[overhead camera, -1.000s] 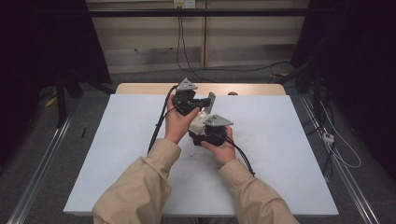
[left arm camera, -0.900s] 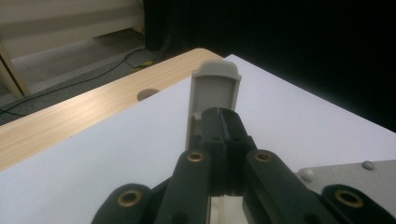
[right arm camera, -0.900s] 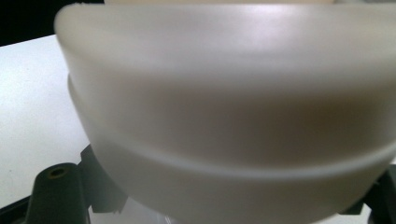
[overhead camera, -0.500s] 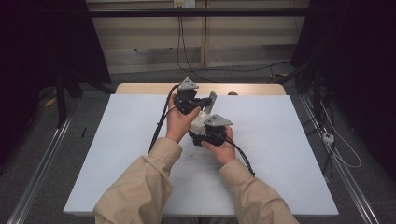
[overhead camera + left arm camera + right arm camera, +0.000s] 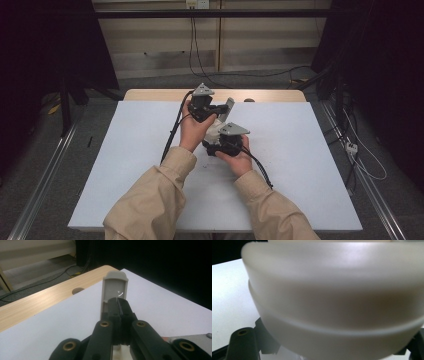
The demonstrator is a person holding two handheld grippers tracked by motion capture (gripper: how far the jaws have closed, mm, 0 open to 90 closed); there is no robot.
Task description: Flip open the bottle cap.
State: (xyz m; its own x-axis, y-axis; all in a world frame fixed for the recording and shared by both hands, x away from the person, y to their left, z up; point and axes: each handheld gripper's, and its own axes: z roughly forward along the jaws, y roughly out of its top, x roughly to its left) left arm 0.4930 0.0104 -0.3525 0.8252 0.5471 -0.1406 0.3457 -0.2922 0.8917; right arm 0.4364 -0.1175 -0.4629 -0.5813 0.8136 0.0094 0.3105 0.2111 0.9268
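No legible text, label or number anywhere.

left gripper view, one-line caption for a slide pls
Left hand-held gripper shut on a grey handle-like tab, above a white table with a wooden edge.

A blurred white tub [image 5: 332, 297] runs off the right gripper view's edges, hiding the right hand-held gripper's [image 5: 223, 142] jaws and the counter [image 5: 229, 295] behind
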